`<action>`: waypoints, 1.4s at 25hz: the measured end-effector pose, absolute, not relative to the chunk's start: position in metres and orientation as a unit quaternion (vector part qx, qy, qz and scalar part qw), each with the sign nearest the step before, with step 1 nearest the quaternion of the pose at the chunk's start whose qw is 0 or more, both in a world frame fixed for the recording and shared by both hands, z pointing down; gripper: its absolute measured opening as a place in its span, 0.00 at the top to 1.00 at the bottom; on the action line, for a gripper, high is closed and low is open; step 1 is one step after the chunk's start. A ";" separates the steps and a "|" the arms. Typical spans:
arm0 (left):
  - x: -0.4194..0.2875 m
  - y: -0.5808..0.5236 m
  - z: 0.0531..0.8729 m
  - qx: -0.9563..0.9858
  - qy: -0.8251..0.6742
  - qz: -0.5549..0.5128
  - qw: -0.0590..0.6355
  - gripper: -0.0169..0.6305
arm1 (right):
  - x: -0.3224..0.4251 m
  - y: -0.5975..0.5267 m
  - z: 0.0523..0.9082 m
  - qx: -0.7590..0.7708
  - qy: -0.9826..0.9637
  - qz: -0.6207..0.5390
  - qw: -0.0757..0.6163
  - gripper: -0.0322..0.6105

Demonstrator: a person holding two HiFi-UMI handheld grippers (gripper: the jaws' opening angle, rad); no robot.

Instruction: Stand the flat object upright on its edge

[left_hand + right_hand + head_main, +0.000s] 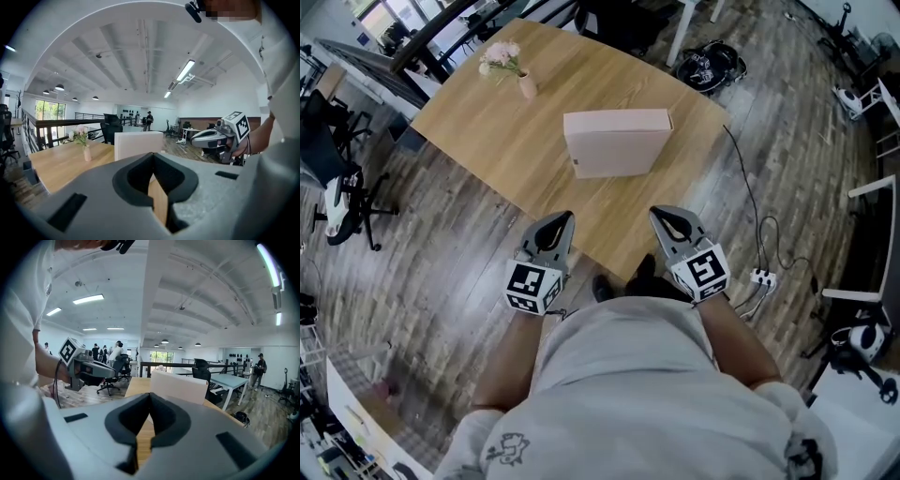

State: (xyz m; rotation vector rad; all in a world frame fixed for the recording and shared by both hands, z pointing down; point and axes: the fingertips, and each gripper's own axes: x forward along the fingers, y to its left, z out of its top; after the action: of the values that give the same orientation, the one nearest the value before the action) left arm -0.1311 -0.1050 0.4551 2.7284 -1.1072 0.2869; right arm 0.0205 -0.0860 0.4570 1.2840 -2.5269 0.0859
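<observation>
A flat pale pink box (pixel 617 141) stands on a long edge near the middle of the wooden table (pixel 487 122). It also shows upright ahead in the left gripper view (pixel 138 144) and the right gripper view (pixel 178 386). My left gripper (pixel 560 217) hangs at the table's near edge, left of the box and well short of it, shut with nothing in it (pixel 151 157). My right gripper (pixel 661 214) is level with it on the right, also shut and empty (pixel 150 397). Neither touches the box.
A small vase with pink flowers (pixel 525 84) stands at the table's far left. On the floor lie a black bag (pixel 708 64) beyond the table and a power strip with cables (pixel 761 277) to the right. An office chair (pixel 337 202) stands at left.
</observation>
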 end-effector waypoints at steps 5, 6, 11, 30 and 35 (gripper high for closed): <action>-0.131 -0.088 0.432 0.919 -0.378 0.079 0.078 0.96 | 0.021 -0.069 0.442 0.424 -0.894 0.036 0.143 0.94; -0.129 -0.085 0.429 0.919 -0.379 0.080 0.074 0.96 | 0.023 -0.066 0.440 0.420 -0.895 0.035 0.142 0.94; -0.118 -0.066 0.416 0.915 -0.390 0.076 0.068 0.96 | 0.042 -0.048 0.427 0.412 -0.901 0.032 0.132 0.94; -0.018 0.072 0.401 0.898 -0.430 0.060 0.065 0.96 | 0.159 0.089 0.422 0.386 -0.914 0.025 0.118 0.94; -0.001 0.108 0.392 0.896 -0.437 0.053 0.059 0.96 | 0.178 0.124 0.419 0.382 -0.917 0.022 0.114 0.94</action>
State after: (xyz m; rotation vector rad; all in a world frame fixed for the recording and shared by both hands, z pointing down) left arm -0.0012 0.1078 0.3921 2.7136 -1.3243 0.1590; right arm 0.1778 0.1240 0.4189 1.1190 -2.6886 0.0632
